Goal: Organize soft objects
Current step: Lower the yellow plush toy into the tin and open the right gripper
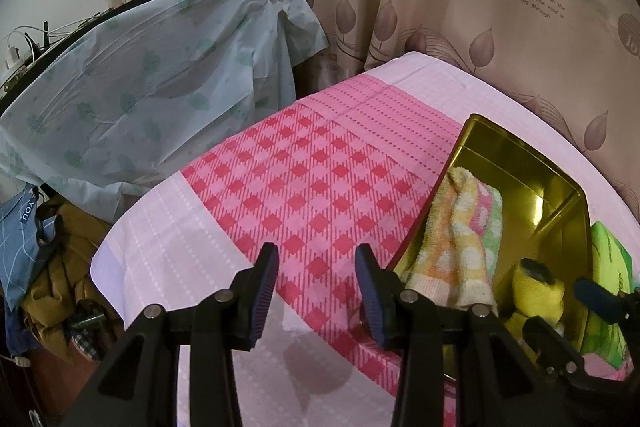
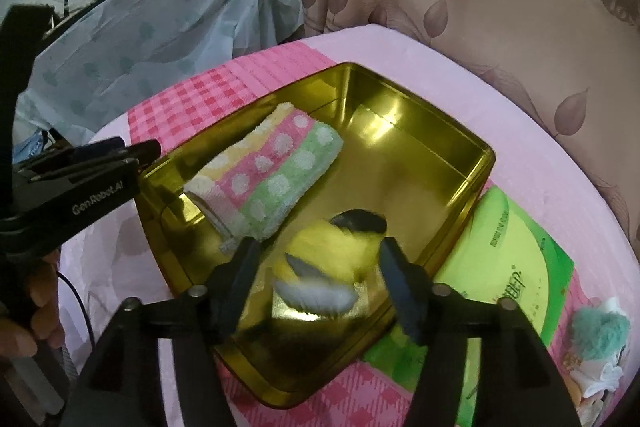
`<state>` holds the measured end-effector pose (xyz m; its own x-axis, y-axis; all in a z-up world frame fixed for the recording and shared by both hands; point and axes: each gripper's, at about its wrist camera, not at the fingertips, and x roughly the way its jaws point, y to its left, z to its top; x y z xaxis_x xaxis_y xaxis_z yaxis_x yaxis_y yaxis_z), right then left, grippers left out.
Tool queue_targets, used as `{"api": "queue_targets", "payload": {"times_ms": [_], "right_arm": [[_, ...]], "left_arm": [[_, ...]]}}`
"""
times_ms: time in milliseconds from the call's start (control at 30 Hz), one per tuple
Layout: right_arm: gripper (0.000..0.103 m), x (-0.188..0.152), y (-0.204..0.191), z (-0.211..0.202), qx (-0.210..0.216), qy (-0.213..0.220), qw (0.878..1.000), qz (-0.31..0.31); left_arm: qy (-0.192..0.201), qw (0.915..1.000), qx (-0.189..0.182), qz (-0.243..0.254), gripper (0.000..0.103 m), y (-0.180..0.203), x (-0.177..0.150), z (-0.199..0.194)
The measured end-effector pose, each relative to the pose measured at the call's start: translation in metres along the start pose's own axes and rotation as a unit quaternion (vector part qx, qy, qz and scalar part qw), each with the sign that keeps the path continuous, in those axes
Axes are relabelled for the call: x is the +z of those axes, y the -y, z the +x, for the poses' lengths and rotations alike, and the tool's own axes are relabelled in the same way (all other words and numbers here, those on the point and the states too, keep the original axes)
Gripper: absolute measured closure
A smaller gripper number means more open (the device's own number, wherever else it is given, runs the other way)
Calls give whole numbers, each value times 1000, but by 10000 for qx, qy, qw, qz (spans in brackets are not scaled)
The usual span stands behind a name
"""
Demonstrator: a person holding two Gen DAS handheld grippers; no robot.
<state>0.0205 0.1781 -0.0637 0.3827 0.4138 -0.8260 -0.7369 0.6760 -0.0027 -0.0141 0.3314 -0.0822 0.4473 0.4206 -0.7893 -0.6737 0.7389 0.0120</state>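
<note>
A gold metal tin [image 2: 472, 163] stands open on the pink checked cloth; it also shows in the left wrist view [image 1: 520, 163]. A folded spotted towel [image 2: 272, 171] lies in its left part, also in the left wrist view [image 1: 460, 239]. A yellow plush bird [image 2: 332, 259] with black head and grey wing sits blurred in the tin between the fingers of my right gripper [image 2: 320, 287], which is open and not touching it. The bird shows in the left wrist view [image 1: 532, 287]. My left gripper [image 1: 316, 283] is open and empty over the cloth, left of the tin.
A green tissue pack [image 2: 516, 267] lies right of the tin. A teal fuzzy item [image 2: 596, 331] on white packaging lies at the far right. A covered table [image 1: 140, 79] with boxes stands at the left. A leaf-print curtain [image 1: 480, 7] hangs behind.
</note>
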Motion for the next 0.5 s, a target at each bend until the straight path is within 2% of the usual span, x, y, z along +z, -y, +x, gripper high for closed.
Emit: {"api": "queue_targets", "payload": {"times_ms": [300, 500], "right_arm": [[35, -3, 6, -42, 76, 440, 9988, 215], [35, -30, 34, -74, -283, 556, 9974, 374]], "left_arm": [[55, 10000, 30, -56, 62, -3, 2, 0], [108, 9999, 54, -7, 63, -2, 1, -2]]}}
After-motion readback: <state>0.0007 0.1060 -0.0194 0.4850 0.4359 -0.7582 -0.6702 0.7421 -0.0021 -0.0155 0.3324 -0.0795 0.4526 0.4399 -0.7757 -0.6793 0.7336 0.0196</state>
